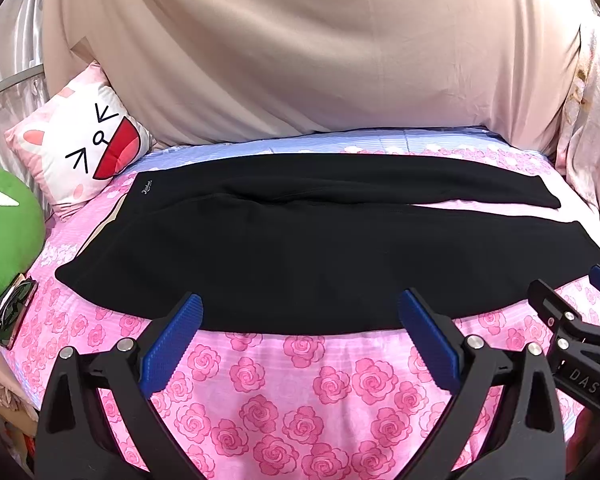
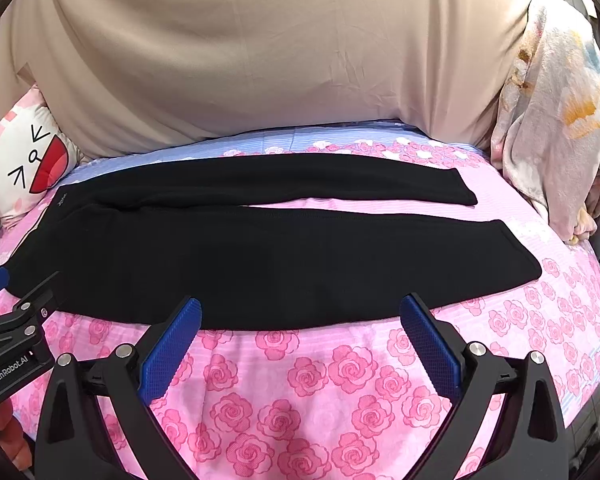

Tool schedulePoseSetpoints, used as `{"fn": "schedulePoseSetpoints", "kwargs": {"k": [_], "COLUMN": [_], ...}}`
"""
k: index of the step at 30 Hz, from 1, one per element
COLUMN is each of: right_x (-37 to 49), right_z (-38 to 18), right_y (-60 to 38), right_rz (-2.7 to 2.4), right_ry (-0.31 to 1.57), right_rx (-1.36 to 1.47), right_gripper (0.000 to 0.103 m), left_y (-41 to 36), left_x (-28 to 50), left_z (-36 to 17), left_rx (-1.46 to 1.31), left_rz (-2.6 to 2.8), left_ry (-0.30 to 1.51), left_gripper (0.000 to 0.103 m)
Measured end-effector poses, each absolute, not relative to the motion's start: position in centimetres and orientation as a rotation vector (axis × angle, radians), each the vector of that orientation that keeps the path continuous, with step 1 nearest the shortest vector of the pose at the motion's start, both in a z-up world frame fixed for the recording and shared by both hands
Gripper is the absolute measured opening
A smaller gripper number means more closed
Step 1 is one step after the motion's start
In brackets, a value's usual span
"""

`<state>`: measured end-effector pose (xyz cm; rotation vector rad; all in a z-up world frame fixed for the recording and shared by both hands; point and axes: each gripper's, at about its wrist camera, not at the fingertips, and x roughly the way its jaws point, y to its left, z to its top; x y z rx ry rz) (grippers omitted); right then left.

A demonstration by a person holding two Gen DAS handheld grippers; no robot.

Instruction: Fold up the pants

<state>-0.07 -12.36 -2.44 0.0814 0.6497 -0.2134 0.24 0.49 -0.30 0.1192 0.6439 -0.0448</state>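
Observation:
Black pants (image 1: 300,248) lie flat across a bed with a pink rose sheet (image 1: 292,392), waistband to the left, both legs stretched to the right with a narrow gap between them. My left gripper (image 1: 300,312) is open, its blue pads just over the near edge of the pants, holding nothing. In the right wrist view the same pants (image 2: 268,252) lie spread out, and my right gripper (image 2: 300,312) is open at their near edge, with nothing between its fingers. Each gripper's tip shows at the side of the other's view.
A cat-face pillow (image 1: 80,148) and a green plush (image 1: 8,232) sit at the left. A beige sheet (image 1: 320,52) hangs behind the bed. A floral blanket (image 2: 552,128) is heaped at the right. A dark flat object (image 1: 16,312) lies at the bed's left edge.

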Motion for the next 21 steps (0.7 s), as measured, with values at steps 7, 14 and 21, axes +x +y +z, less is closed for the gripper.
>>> {"fn": "schedulePoseSetpoints", "kwargs": {"k": [7, 14, 21], "right_x": [0.04, 0.22, 0.38], "right_z": [-2.57, -2.72, -2.92], "right_y": [-12.5, -12.35, -12.18], "right_rz": [-0.212, -0.213, -0.209], "right_ry": [0.653, 0.657, 0.66], "right_rx": [0.085, 0.083, 0.081], "right_gripper": [0.098, 0.098, 0.098], "left_y": [0.52, 0.43, 0.49], "left_x": [0.42, 0.42, 0.41], "left_z": [-0.37, -0.49, -0.59], "left_rx": [0.119, 0.121, 0.12], "left_rz": [-0.045, -0.044, -0.044], "left_ry": [0.648, 0.647, 0.647], "left_gripper": [0.097, 0.097, 0.097]}}
